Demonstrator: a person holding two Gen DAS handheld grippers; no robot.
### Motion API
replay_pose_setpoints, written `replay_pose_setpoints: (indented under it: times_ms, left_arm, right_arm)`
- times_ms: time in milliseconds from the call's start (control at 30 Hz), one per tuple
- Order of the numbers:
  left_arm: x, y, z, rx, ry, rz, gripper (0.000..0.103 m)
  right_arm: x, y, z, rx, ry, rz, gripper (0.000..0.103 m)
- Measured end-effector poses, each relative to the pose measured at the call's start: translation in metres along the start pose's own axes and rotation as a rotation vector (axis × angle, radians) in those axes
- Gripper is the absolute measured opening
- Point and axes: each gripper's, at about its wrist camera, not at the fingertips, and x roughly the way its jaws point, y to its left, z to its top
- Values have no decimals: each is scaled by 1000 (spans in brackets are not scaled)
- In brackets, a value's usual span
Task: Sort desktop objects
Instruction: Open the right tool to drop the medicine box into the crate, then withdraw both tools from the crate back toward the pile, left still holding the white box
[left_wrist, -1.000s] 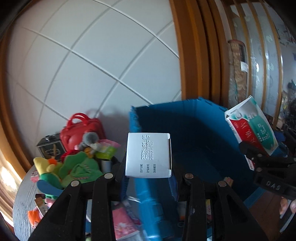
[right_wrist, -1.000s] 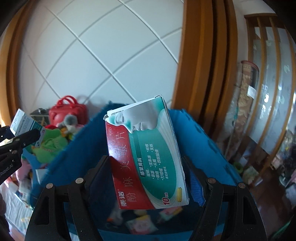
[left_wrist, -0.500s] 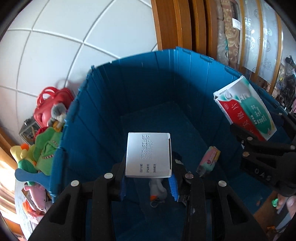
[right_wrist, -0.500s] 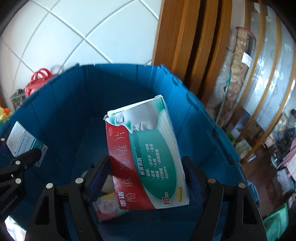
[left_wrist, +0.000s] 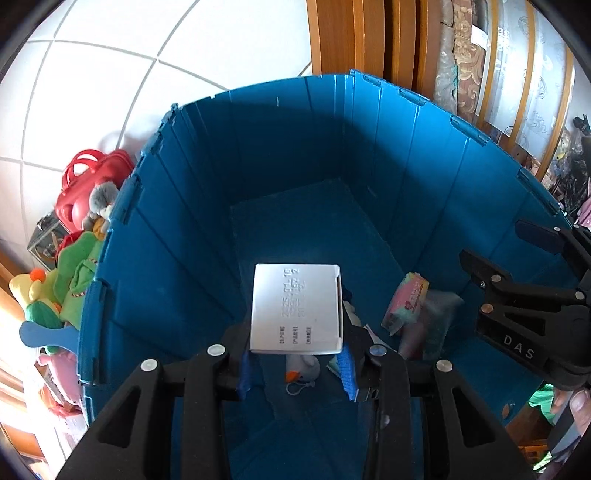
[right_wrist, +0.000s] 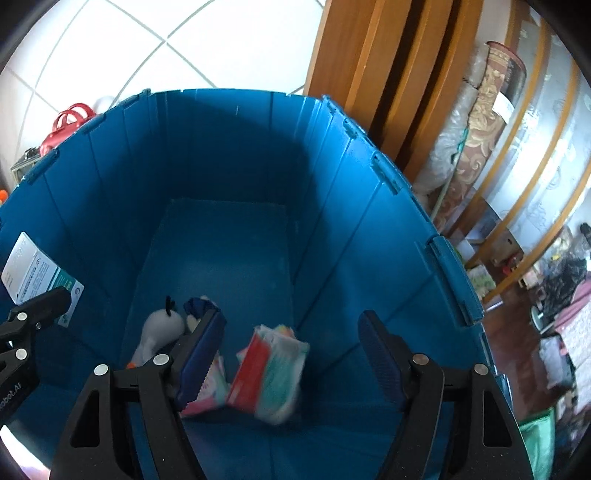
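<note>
Left hand-held gripper (left_wrist: 295, 363): angled steeply downward, blue pads clamped on a white box (left_wrist: 295, 308), one pad on each side. Right hand-held gripper (right_wrist: 291, 354): also pitched downward, jaws spread wide, nothing between the pads. Seen from left wrist view at right edge, fingertips of the holding hand (left_wrist: 570, 404) just visible beneath it.

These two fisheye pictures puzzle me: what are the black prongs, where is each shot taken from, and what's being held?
Each picture comes from a camera on a handheld two-finger tool, looking along its fingers into a blue bin. The left tool is clamped on a white box. The right tool stands open and holds nothing; the blurred red-and-green box below it appears to be dropping inside the bin. A white plush toy and a pastel packet lie inside. Toys are piled outside the bin's left wall.
</note>
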Motion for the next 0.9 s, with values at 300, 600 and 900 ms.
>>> replay_pose_setpoints:
  times_ms: [300,600,900]
  left_arm:
    - [-7,-2,-5,21,-19,4,59]
    - [-18,-1,-11,27,-53,7,64]
    - [-49,7,-24,19,-148,2,65]
  right_arm:
    - [-14,1,-8,5,-32,9,87]
    - [-29,1,-14,6,-59,-16,103]
    - [-62,4,-24,24,-137,-2,103]
